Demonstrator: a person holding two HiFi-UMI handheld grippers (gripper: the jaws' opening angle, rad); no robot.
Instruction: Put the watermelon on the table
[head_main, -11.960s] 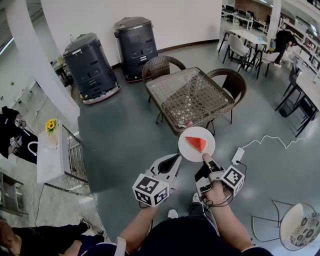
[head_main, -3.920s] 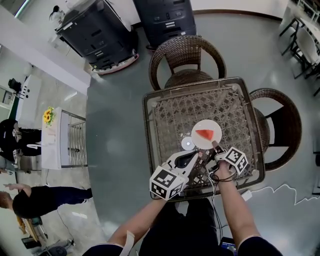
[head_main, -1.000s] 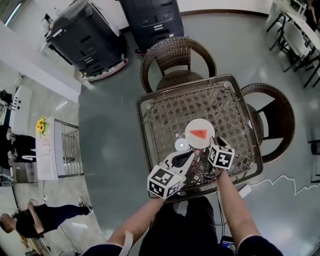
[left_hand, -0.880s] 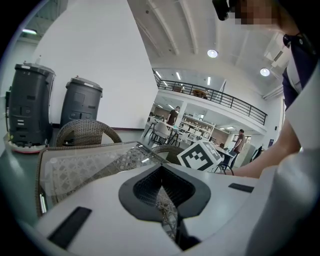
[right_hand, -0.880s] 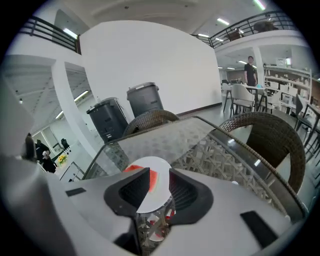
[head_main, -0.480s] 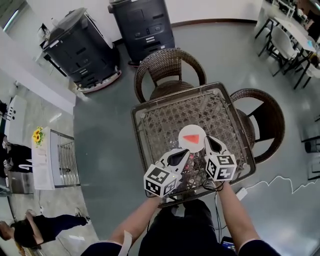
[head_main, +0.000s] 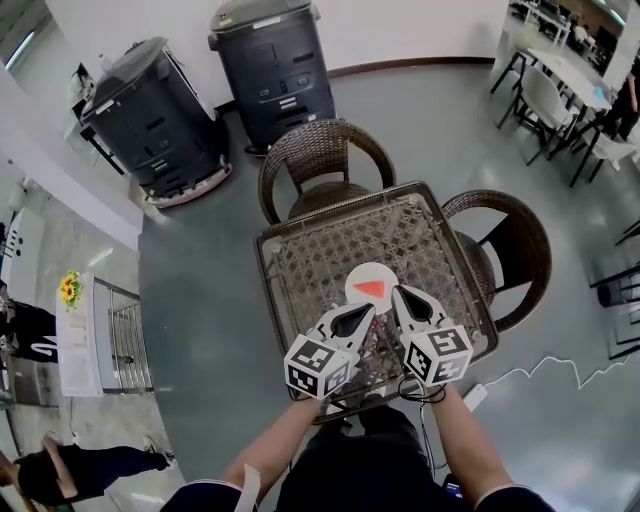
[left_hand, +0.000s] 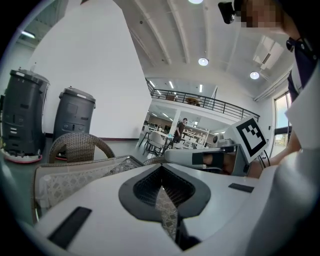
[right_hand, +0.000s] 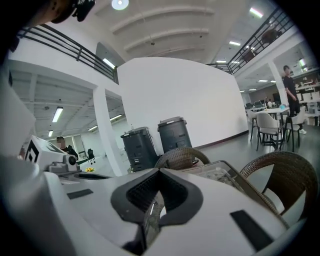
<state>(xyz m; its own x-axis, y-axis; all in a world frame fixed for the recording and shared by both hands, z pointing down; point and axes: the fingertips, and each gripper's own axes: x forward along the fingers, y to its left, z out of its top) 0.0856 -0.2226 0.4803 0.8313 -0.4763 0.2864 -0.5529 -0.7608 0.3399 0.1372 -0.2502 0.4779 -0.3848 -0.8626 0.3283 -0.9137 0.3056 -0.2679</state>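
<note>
Two grippers, and I read both as closed with nothing between the jaws. The left gripper (head_main: 362, 312) has its jaws pressed together, near the plate's near-left rim. The right gripper (head_main: 400, 293) has its jaws together too (tips just beside the plate's right rim in the head view). The red triangular watermelon slice (head_main: 369, 289) lies on a round white plate (head_main: 370, 270), on the square glass-topped wicker table (head_main: 300, 260), toward my side.

white-shelled left gripper (head_main: 358, 314) and right gripper (head_main: 402, 297), black ribbed pads (left_hand: 148, 186), black-and-white marker cube (head_main: 318, 367) on each, black cable (head_main: 425, 397) by right one, dark short sleeves (head_main: 205, 497).
</note>
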